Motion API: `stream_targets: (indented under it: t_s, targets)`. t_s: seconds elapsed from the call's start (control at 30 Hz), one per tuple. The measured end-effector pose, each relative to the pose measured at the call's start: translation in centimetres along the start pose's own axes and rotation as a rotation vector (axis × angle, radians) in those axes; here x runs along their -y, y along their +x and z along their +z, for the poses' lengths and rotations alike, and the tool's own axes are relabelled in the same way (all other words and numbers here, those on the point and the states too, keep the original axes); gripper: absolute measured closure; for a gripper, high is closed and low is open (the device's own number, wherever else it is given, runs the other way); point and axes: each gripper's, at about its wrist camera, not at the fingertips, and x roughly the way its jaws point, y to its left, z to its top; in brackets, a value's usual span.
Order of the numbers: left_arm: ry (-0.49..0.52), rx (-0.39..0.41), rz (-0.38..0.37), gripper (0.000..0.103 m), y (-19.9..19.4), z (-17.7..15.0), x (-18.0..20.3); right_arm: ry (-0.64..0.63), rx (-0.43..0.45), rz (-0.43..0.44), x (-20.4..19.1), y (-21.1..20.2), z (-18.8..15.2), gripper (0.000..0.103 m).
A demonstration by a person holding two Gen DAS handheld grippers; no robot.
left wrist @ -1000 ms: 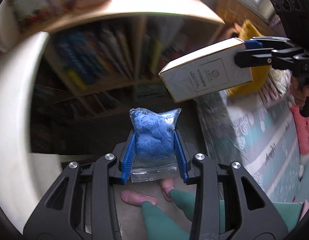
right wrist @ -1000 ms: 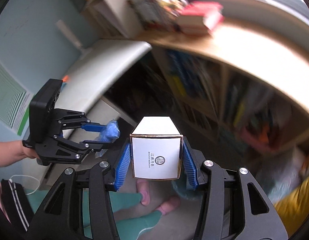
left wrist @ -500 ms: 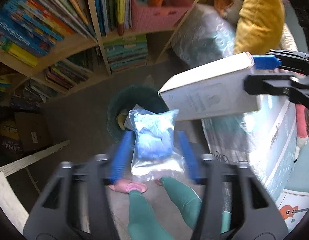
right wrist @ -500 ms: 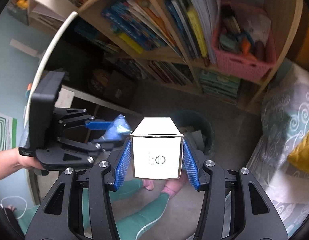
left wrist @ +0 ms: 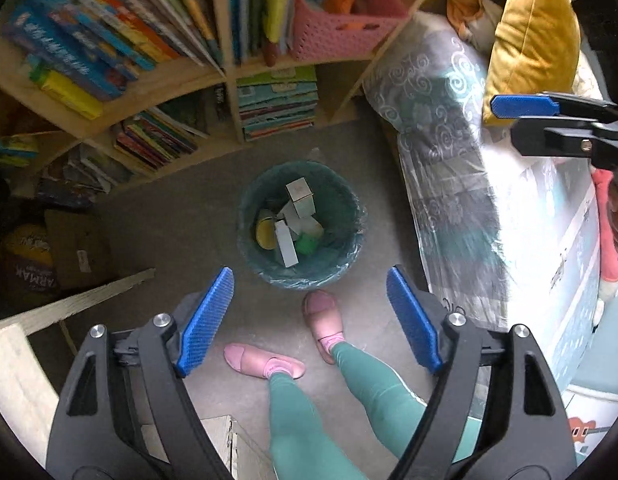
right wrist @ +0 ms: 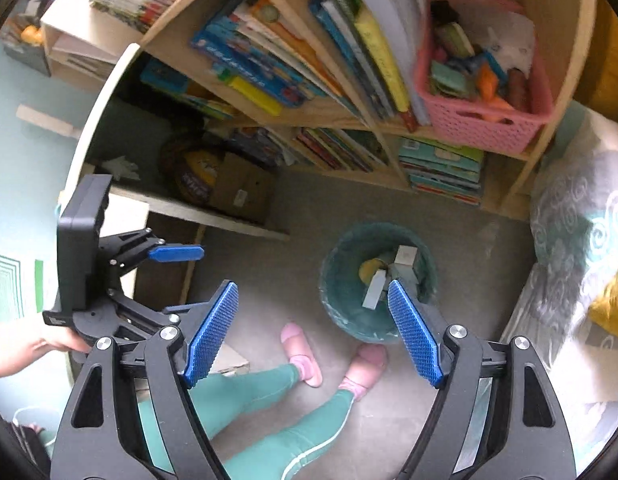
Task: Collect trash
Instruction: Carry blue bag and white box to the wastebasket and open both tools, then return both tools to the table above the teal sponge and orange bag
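A teal-lined trash bin (left wrist: pixel 341 200) stands on the grey floor below both grippers and shows in the right wrist view too (right wrist: pixel 337 276). It holds white boxes (left wrist: pixel 299 196), a yellow item and a green item. My left gripper (left wrist: pixel 309 316) is open and empty above the bin's near side. My right gripper (right wrist: pixel 313 332) is open and empty, left of the bin. The right gripper shows at the right edge of the left wrist view (left wrist: pixel 549 116); the left gripper shows at the left of the right wrist view (right wrist: pixel 121 264).
A wooden bookshelf (left wrist: pixel 189 80) full of books stands behind the bin, with a pink basket (left wrist: pixel 341 28) on it. A bed (left wrist: pixel 509 200) with a yellow pillow (left wrist: pixel 533 36) is on the right. The person's feet in pink slippers (left wrist: pixel 321 316) stand beside the bin.
Both grippers opened. The blue bag left my left gripper and the white box left my right gripper; a white box now lies on top inside the bin.
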Motion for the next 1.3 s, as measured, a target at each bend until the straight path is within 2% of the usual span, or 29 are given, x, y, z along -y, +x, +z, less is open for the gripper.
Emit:
stream_targets:
  t_s: [0.2,0.37,0.5,0.6,0.7,0.93,1.03,1.2,1.3]
  targets:
    - [-0.073,0.09,0.0,0.026,-5.9,-1.9,-2.4,-0.107,-0.005,0.051,-5.2,-0.6,2.7,0.025]
    - [-0.181,0.209,-0.01,0.026,-12.7,-5.5,-5.4,-0.281,-0.033,0.161,-13.3,-0.7,6.0,0.025]
    - [-0.296,0.302,0.053,0.024,-18.2,-10.1,-9.3,-0.423,-0.037,0.213,-20.9,-0.3,8.6,0.021]
    - [-0.39,0.361,0.107,0.016,-21.4,-13.4,-12.6,-0.53,-0.033,0.252,-27.1,0.3,10.4,0.02]
    - [-0.486,0.401,0.189,0.016,-24.5,-17.7,-16.6,-0.619,-0.049,0.283,-32.9,1.5,12.0,0.019]
    - [-0.685,0.446,0.301,0.016,-28.3,-26.0,-22.7,-0.804,-0.118,0.336,-44.7,5.5,13.3,0.018]
    - [-0.75,0.465,0.326,0.016,-29.3,-28.9,-24.9,-0.876,-0.148,0.357,-49.3,7.3,13.4,0.018]
    - [-0.838,0.489,0.359,0.016,-30.4,-32.3,-27.7,-0.987,-0.195,0.384,-55.4,10.2,13.1,0.018]
    - [-0.877,0.496,0.377,0.016,-30.7,-33.0,-28.8,-1.04,-0.233,0.404,-58.3,11.8,13.0,0.018]
